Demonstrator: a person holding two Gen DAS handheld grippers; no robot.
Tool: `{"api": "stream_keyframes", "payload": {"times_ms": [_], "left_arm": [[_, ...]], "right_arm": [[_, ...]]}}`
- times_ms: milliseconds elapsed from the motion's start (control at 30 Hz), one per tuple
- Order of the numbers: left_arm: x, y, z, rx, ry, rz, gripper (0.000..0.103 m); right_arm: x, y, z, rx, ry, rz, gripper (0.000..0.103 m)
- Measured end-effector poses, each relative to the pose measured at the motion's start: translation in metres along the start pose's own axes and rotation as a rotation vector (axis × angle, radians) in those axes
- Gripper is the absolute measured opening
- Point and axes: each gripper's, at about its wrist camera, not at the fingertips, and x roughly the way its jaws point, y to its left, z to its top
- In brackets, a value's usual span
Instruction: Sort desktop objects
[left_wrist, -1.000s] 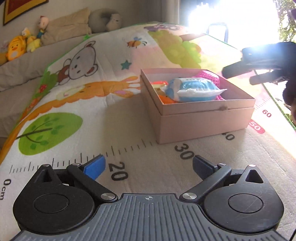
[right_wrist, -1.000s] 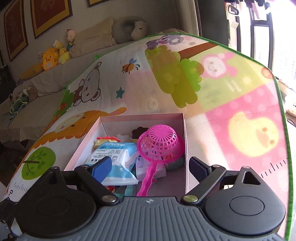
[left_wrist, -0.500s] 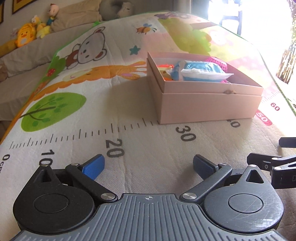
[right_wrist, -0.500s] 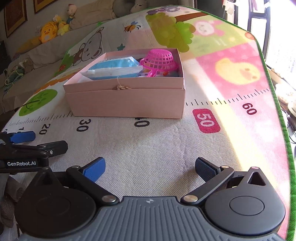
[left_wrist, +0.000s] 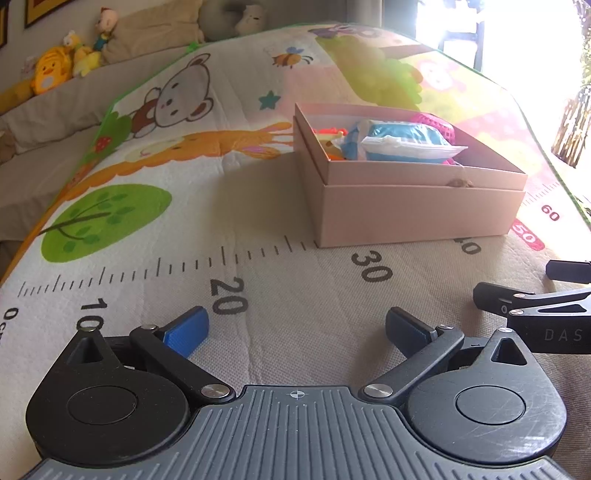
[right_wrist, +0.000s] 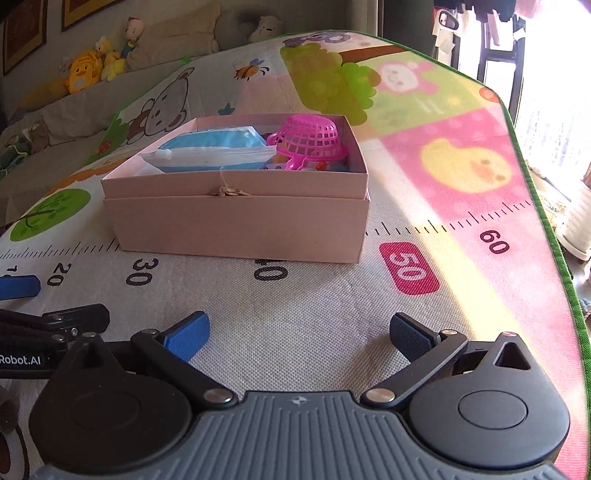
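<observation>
Both tongs gape wide with nothing between their blue pads: the left gripper (left_wrist: 295, 328) and the right gripper (right_wrist: 300, 330) sit low, side by side, over the woven grey strip at the near edge of the play mat (right_wrist: 461, 122), touching no object. Bare mat lies between them and the pink cardboard box (right_wrist: 240, 221), which stands on the printed ruler's 30 to 40 marks, well clear of the green-bordered right edge. Inside it (lidless, straight-walled) lie a crinkly blue wipes pack (right_wrist: 214, 149) and a pink plastic mesh strainer (right_wrist: 308, 136).
</observation>
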Motion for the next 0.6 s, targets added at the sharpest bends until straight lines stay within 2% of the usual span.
{"api": "stream_keyframes", "payload": {"times_ms": [600], "left_arm": [[0.0001, 0.001, 0.0003, -0.003, -0.002, -0.008, 0.103]], "right_arm": [[0.0001, -0.0006, -0.0005, 0.001, 0.0, 0.0, 0.103]]}}
